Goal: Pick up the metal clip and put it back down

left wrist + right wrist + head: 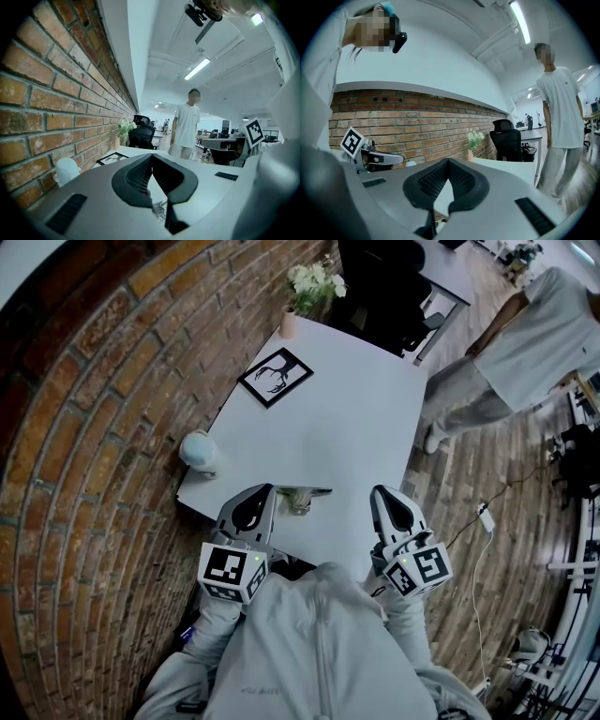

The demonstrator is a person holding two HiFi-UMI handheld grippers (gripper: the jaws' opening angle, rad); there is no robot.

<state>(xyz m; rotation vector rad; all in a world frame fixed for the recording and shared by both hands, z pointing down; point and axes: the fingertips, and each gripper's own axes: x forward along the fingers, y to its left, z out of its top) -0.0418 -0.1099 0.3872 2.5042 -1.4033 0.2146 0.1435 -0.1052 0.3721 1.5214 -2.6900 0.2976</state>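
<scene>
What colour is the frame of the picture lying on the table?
Black; the picture frame shows best in the head view.

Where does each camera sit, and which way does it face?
Head view: on the head, facing down at white rectangular table; left claw, right claw, grey hood show.
Left gripper view: on left claw, facing along red brick wall; own jaws show.
Right gripper view: on right claw, facing that wall; left claw shows.
Shared: standing person in white T-shirt.
</scene>
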